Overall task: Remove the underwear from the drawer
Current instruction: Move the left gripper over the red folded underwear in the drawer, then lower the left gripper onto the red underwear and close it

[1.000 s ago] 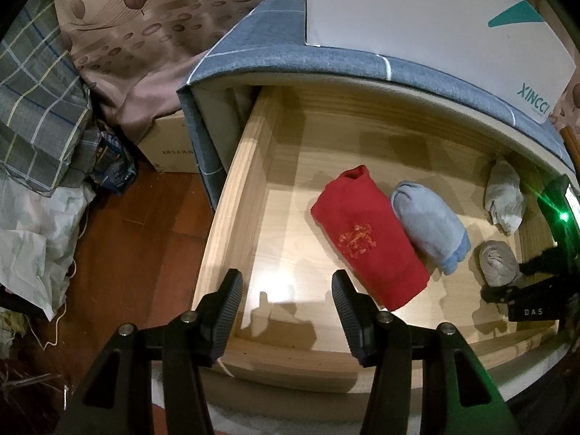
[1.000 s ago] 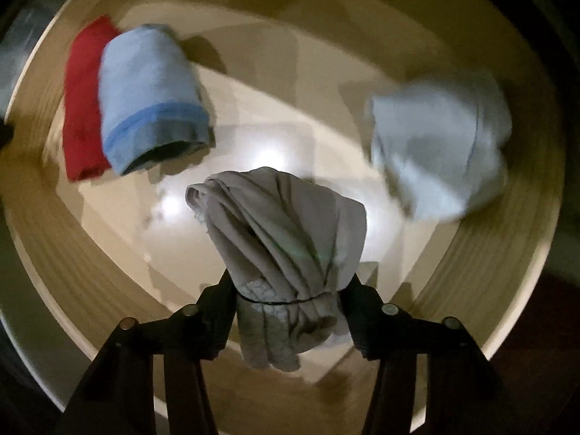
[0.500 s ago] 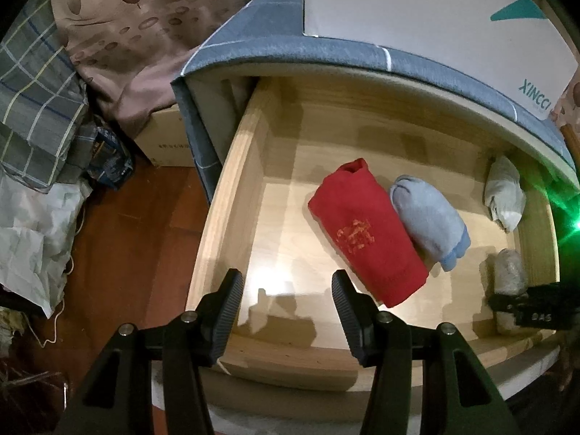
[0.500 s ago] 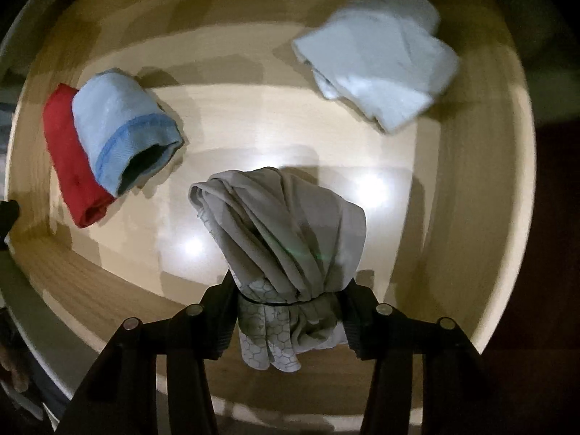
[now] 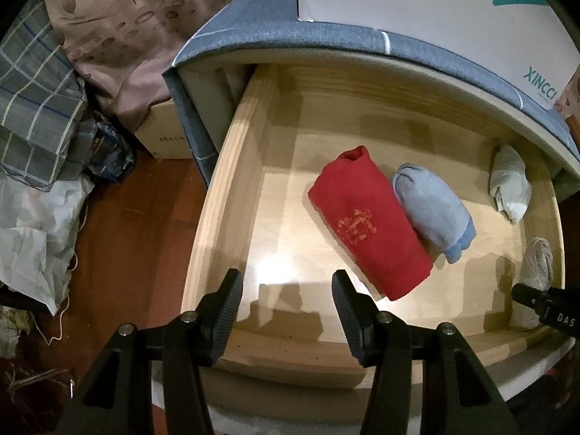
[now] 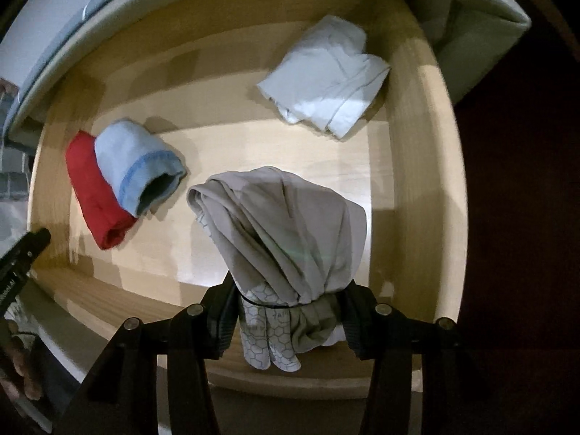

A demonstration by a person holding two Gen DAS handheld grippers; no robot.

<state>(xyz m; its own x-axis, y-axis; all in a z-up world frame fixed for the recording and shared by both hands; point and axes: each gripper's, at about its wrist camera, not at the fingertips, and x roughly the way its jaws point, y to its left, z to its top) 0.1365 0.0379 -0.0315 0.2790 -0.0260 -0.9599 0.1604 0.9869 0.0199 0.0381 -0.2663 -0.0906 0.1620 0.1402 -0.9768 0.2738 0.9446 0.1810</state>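
Wooden and pale, the open drawer (image 5: 224, 195) is the landmark for everything that follows. Over its front right corner, the right gripper (image 6: 288, 311) points steeply down, its fingers clamped on a bundle of grey underwear (image 6: 286, 224); the cloth bulges out ahead of the fingers, and a hem printed with a honeycomb pattern hangs out behind them. The bundle hangs over the drawer floor; whether it touches the wood cannot be told. In the left wrist view the same bundle shows at the drawer's right edge, with the black tip of the right gripper just in front of it. Near the middle of the drawer floor lies a folded red garment (image 5: 366, 224) with an orange emblem, and a rolled light blue garment (image 5: 431, 206) with a darker blue band touches its right side. In the drawer's back right corner rests a folded white garment (image 6: 326, 76), well apart from the others. Over the drawer's front left part, the left gripper (image 5: 286, 297) hovers with its fingers wide apart and nothing between them. Above the drawer's back wall runs a grey fabric top (image 5: 253, 32) carrying a white box (image 5: 417, 7) with teal lettering. Left of the drawer, a reddish wooden floor (image 5: 123, 224) holds a cardboard box (image 5: 166, 134) and heaped cloth and bags.
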